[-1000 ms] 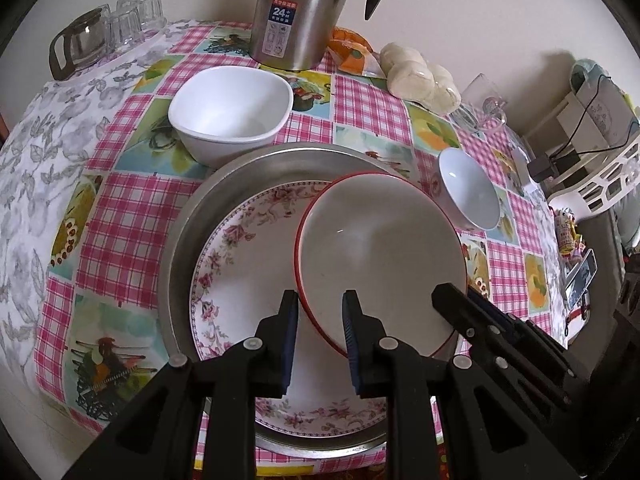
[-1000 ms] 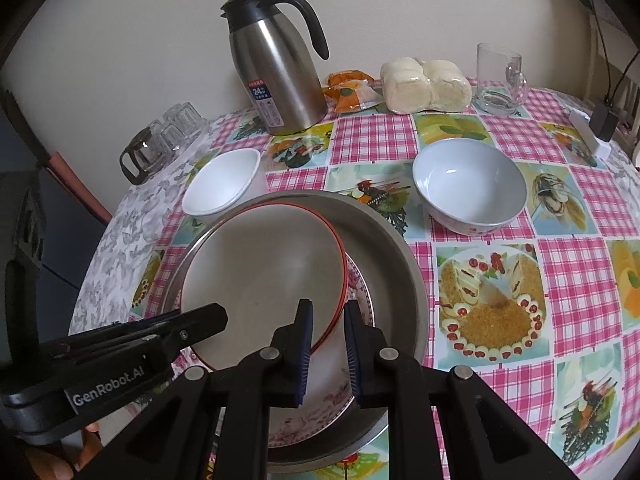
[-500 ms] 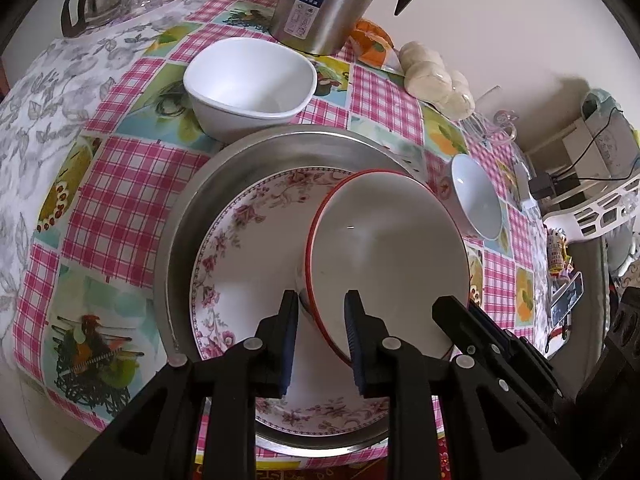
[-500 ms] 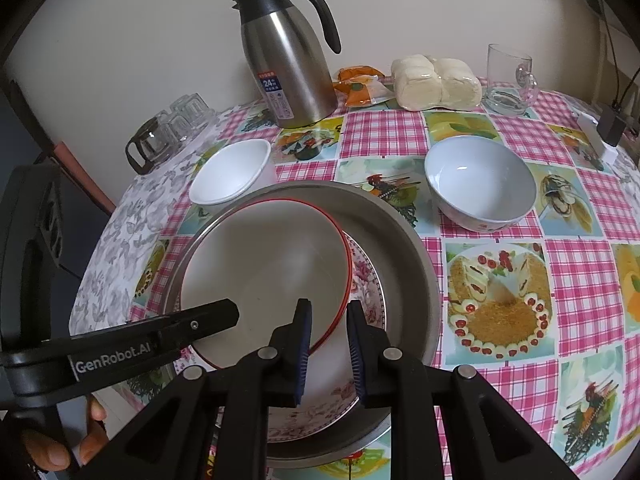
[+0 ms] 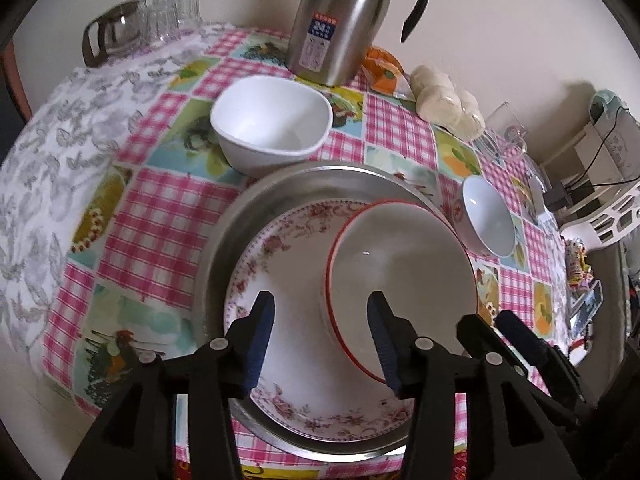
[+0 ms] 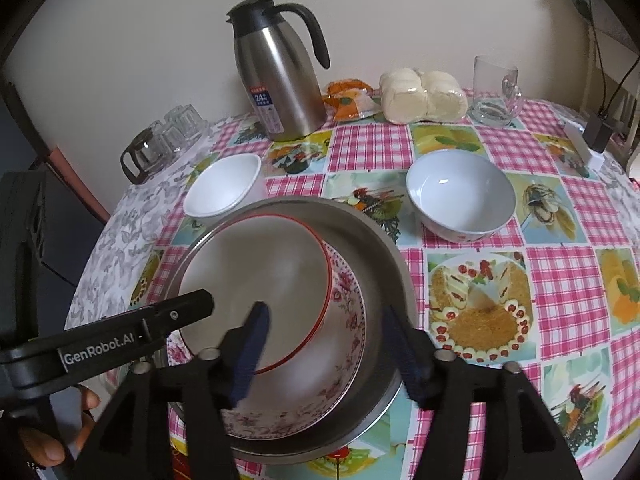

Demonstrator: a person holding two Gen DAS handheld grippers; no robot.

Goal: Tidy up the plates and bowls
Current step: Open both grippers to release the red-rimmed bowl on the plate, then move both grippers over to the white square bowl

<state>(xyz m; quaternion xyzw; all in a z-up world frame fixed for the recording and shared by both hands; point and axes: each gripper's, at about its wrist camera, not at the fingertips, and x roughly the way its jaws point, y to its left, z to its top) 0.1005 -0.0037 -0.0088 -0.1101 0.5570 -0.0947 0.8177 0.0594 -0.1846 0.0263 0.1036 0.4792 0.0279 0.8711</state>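
A red-rimmed plate (image 5: 400, 276) (image 6: 256, 280) lies off-centre on a floral plate (image 5: 280, 264) (image 6: 348, 320) inside a round steel pan (image 5: 320, 178) (image 6: 360, 220). My left gripper (image 5: 320, 332) hangs over the near-left rim of the red-rimmed plate with its jaws opening; the rim is between them but the pads are off it. My right gripper (image 6: 326, 340) (image 5: 490, 322) is over the plates' right edges, its jaws also opening and touching nothing. A white square bowl (image 5: 272, 128) (image 6: 222, 186) and a round white bowl (image 5: 488, 220) (image 6: 460, 196) stand on the table behind the pan.
A steel thermos jug (image 6: 280, 80), an orange packet (image 6: 348, 100), wrapped buns (image 6: 420, 96) and a glass mug (image 6: 494, 92) line the back by the wall. A glass teapot and cups (image 6: 160, 144) stand back left. A person's hand (image 6: 48, 440) shows low left.
Both grippers were shut on the red-rimmed plate's rim; both have now spread their jaws and let go. The plate lies on the floral plate.
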